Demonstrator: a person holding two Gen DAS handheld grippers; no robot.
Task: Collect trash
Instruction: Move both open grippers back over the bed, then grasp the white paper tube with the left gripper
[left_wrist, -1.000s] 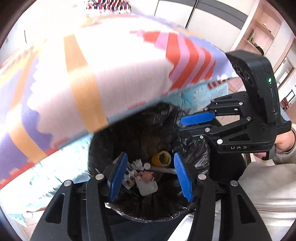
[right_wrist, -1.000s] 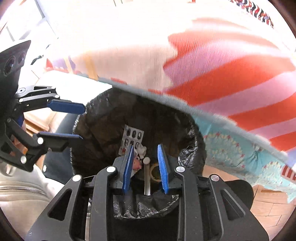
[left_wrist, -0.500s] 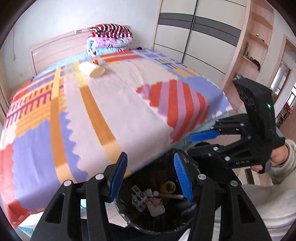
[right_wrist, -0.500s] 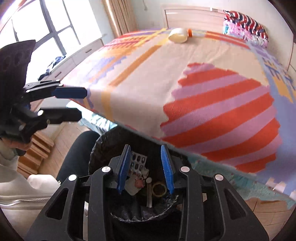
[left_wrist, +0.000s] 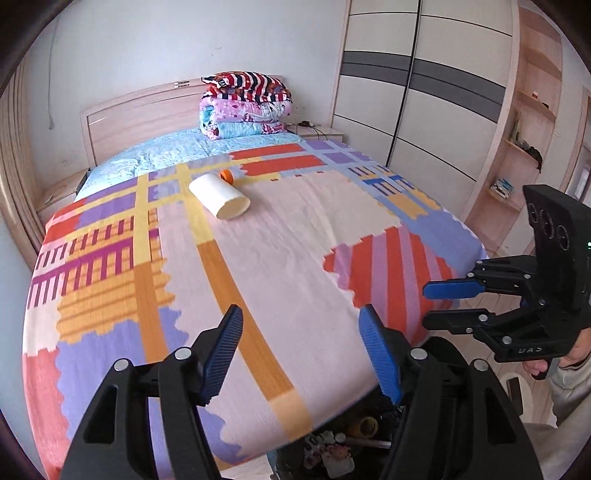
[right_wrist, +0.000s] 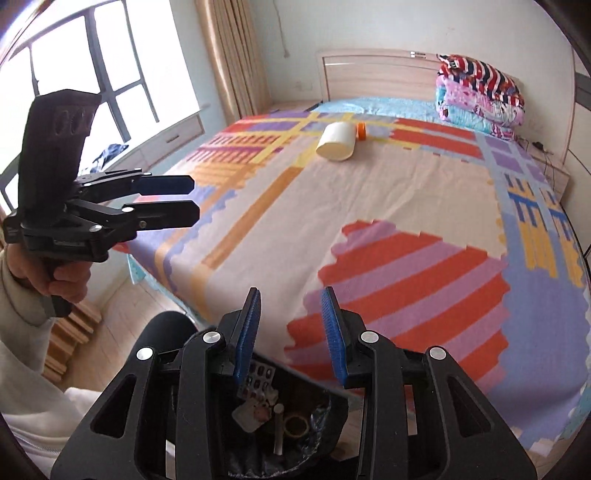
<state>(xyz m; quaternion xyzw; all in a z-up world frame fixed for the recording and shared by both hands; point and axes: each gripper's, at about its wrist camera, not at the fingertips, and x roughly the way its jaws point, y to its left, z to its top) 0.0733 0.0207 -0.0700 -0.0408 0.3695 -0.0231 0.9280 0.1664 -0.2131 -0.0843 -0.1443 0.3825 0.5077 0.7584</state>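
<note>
A white bottle with an orange cap lies on its side far up the patterned bed; it also shows in the right wrist view. A black-bagged bin with several trash pieces stands at the bed's foot, partly seen in the left wrist view. My left gripper is open and empty above the bed's near edge. My right gripper is open and empty over the bin; it also shows in the left wrist view.
Folded quilts are stacked at the headboard. A wardrobe and shelves stand right of the bed. A window and curtains are on the left. Wooden floor surrounds the bed.
Both grippers have risen from inside the bin's mouth to above the bed edge, so the whole bed and the bottle have come into view. Both stay open.
</note>
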